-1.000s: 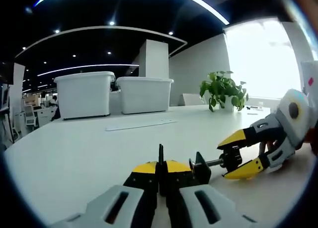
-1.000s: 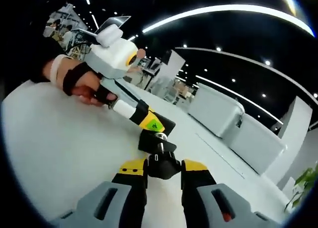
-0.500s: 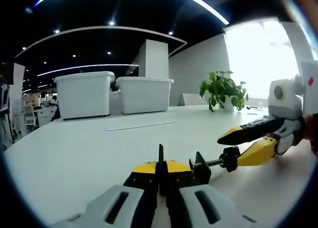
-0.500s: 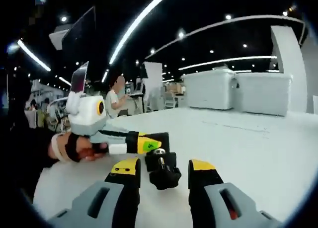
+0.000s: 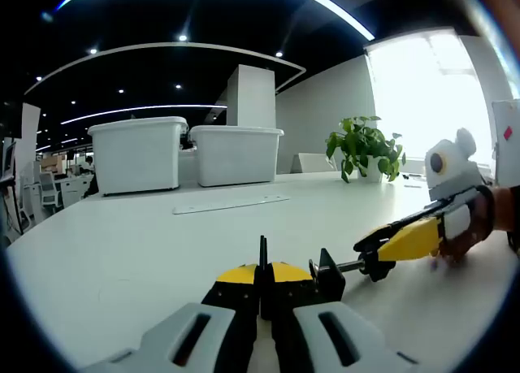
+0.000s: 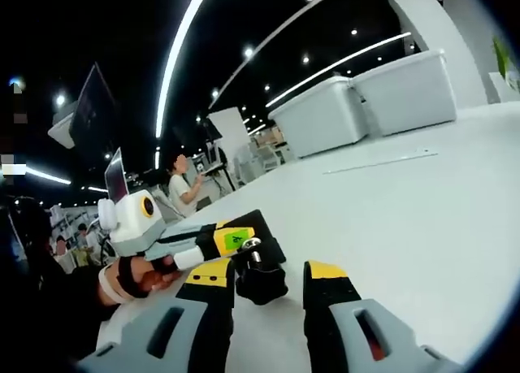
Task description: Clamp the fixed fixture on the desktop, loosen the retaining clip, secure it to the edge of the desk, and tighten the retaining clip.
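Observation:
A small black clamp fixture [image 5: 329, 274] lies on the white table [image 5: 122, 251]. My left gripper [image 5: 262, 274] is shut on its thin upright plate. A screw runs right from it to a black knob [image 5: 375, 266]. My right gripper [image 5: 370, 251] comes in from the right, held by a hand, with its yellow fingers [image 5: 406, 241] beside the knob. In the right gripper view the right gripper [image 6: 264, 271] stands open with the knob [image 6: 260, 282] between its jaws, close to the left jaw. The left gripper [image 6: 236, 237] reaches in from the left behind the knob.
Two white bins [image 5: 138, 153] [image 5: 237, 153] stand at the table's far side, and a flat strip [image 5: 230, 203] lies in front of them. A potted plant [image 5: 364, 145] is at the back right. A person [image 6: 180, 186] stands far behind the left hand.
My right gripper was shut on the knob, then opened and rolled around it; its view has tilted with it. The left gripper and the fixture have stayed put.

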The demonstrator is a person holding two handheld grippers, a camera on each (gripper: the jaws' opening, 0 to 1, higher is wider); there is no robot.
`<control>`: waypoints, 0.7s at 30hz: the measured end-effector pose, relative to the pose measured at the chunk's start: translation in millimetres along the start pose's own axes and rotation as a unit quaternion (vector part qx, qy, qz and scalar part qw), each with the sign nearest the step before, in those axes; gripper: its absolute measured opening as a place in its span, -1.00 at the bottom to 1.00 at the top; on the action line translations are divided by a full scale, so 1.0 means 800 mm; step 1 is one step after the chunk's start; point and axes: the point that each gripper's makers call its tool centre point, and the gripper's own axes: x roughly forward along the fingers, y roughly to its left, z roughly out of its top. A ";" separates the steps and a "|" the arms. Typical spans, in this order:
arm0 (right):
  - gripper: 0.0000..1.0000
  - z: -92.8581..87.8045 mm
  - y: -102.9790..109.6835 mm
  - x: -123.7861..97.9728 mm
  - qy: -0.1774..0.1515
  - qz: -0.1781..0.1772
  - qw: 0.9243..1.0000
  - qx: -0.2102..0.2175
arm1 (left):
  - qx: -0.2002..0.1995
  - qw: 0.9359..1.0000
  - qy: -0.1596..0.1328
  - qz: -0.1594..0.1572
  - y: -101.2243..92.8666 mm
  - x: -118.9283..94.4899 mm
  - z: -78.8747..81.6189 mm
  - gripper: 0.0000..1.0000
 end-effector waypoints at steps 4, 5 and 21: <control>-0.37 -0.001 0.003 0.000 0.000 0.002 1.000 0.002 | 0.000 1.000 0.000 0.000 0.000 0.000 0.000 -0.92; -0.37 -0.001 0.004 0.000 0.000 0.003 1.000 0.001 | 0.000 1.000 0.000 0.000 0.000 0.000 0.000 -0.92; -0.52 -0.006 0.011 0.004 0.005 0.008 1.000 -0.012 | 0.000 1.000 0.000 0.000 0.001 0.000 0.000 -0.92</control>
